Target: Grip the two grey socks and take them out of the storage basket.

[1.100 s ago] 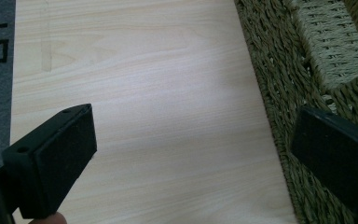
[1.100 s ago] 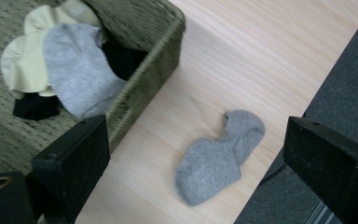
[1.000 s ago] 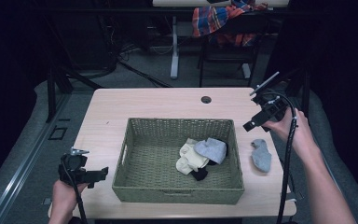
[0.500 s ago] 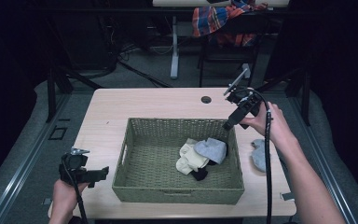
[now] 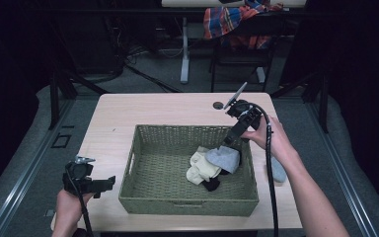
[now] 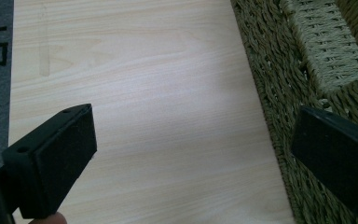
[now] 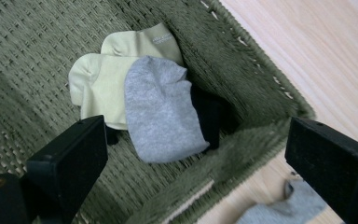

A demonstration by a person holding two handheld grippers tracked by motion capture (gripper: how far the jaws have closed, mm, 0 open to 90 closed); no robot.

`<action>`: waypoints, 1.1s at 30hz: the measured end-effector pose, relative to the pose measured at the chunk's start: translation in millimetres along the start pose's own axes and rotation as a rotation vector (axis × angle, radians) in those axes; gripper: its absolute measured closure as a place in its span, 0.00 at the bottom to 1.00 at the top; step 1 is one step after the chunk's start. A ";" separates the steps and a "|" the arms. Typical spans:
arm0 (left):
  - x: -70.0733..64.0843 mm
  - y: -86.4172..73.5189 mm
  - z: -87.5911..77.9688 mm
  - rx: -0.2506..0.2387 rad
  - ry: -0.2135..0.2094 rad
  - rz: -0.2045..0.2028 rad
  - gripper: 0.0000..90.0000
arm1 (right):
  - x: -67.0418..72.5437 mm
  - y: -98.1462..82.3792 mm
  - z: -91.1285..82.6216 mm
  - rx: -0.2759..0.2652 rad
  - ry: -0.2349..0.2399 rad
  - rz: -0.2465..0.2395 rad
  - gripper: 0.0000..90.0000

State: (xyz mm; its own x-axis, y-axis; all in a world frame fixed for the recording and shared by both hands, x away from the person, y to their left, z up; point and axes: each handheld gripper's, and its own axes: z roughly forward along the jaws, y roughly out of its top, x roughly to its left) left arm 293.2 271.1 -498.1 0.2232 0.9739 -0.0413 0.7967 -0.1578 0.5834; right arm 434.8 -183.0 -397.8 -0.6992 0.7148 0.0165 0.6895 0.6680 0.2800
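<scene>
Basket [image 5: 143, 163], woven, olive green, rectangular, stands on our light wooden table [image 5: 128, 111] and serves as the reference for all that follows.

Contents, in the basket's right half: one grey sock [image 7: 161, 109] lying on top of a pale yellow sock [image 7: 100, 84], with a black sock [image 7: 209, 114] partly covered beneath the grey one, against the right wall.

Outside the basket, on the table just beside its right wall: a second grey sock [image 7: 279, 205], partly hidden behind our right forearm in the high view.

Right gripper [image 5: 225, 143]: we hold it over the basket's far right corner, pointed down toward the grey sock inside; jaws spread wide, nothing between them.

Left gripper [image 5: 109, 181]: we hold it low at the basket's near left corner, over bare table; jaws likewise spread wide and empty, one of them close to the basket's left wall.

Small dark round object [image 5: 218, 105]: on the table beyond the basket's far side.
</scene>
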 end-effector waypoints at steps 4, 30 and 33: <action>0.2 0.0 -0.1 0.001 0.001 0.000 0.01 | 0.5 -2.7 9.8 -0.013 0.020 0.013 0.08; 0.3 -0.4 -0.1 0.001 -0.001 0.000 0.01 | 8.5 -12.2 78.6 0.085 -0.026 0.060 0.55; 0.4 -0.4 -0.2 0.001 0.000 -0.002 0.01 | 9.1 -11.5 81.3 0.110 -0.035 0.053 0.69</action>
State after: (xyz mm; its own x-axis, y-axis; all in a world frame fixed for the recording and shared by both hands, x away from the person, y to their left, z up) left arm 292.9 271.5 -498.2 0.2221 0.9741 -0.0423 0.7976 -0.1565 0.5825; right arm 435.9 -167.3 -478.9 -0.6554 0.7553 -0.0052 0.7434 0.6463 0.1721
